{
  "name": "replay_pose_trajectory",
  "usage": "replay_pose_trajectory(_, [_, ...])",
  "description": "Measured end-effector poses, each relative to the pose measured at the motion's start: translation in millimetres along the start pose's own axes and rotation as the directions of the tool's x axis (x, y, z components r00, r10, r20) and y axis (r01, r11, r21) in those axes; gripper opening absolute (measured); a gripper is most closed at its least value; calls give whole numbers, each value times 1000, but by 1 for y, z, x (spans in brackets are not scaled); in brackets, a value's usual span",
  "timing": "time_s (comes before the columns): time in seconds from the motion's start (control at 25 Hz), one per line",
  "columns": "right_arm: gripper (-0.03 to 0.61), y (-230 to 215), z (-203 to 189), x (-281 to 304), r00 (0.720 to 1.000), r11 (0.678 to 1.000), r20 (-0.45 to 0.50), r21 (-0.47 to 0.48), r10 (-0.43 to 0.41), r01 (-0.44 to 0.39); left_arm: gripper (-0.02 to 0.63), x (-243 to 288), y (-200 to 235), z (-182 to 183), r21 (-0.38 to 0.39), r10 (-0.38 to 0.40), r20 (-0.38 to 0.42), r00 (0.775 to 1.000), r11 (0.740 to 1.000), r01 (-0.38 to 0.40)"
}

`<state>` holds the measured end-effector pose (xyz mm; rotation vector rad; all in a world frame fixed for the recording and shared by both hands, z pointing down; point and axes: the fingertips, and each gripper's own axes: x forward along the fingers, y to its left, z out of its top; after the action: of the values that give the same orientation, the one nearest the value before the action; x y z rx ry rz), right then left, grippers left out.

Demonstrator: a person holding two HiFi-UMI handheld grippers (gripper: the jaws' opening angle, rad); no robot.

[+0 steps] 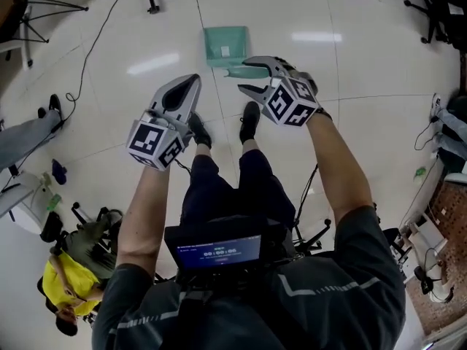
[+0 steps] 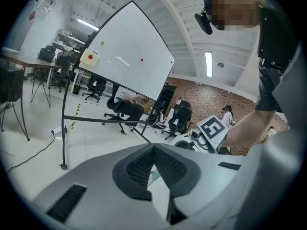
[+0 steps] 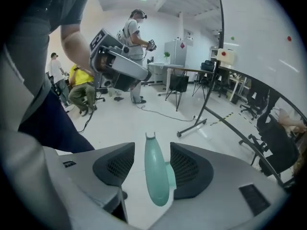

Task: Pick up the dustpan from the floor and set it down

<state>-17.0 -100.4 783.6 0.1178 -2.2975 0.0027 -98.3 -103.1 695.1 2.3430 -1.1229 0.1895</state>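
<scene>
Fingers of the right gripper: wide apart, nothing squeezed yet. Right between them, the green handle of the dustpan. Small gap on the left finger's side. Right finger very close to the handle, maybe just touching, hard to tell.

Long way of the handle: in line with the fingers, from deep between them out past the tips, hook end farthest away. Not lying across them, so a good fit for a pinch from both sides. Wide scoop part just past the fingertips, looking flat on the white floor.

Fingers of the left gripper: closed tip to tip, holding nothing. Off to the side of the dustpan and farther from it than the right one.

Right gripper clearly the near one, so likely the one for the job. Next, probably: squeeze shut on the handle, then lift. Dustpan not yet picked up.
</scene>
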Motion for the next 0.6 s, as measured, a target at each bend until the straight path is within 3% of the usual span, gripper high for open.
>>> replay_pose_trajectory(0.28, [244,-1,-35,38,998,999,-71,-49,4,-8,31,8,11,-25,-12,-1,-18,1000,1000,1])
replay_pose_trajectory(0.4, [158,-3,-35,42,999,1000,-47,-22,0,-1,29,8,11,-25,-22,-8,-7,1000,1000,8])
replay_pose_trajectory(0.6, [150,-7,-26,38,1000,1000,-1,4,-1,1,29,3,7,-13,-26,2,3,1000,1000,-2])
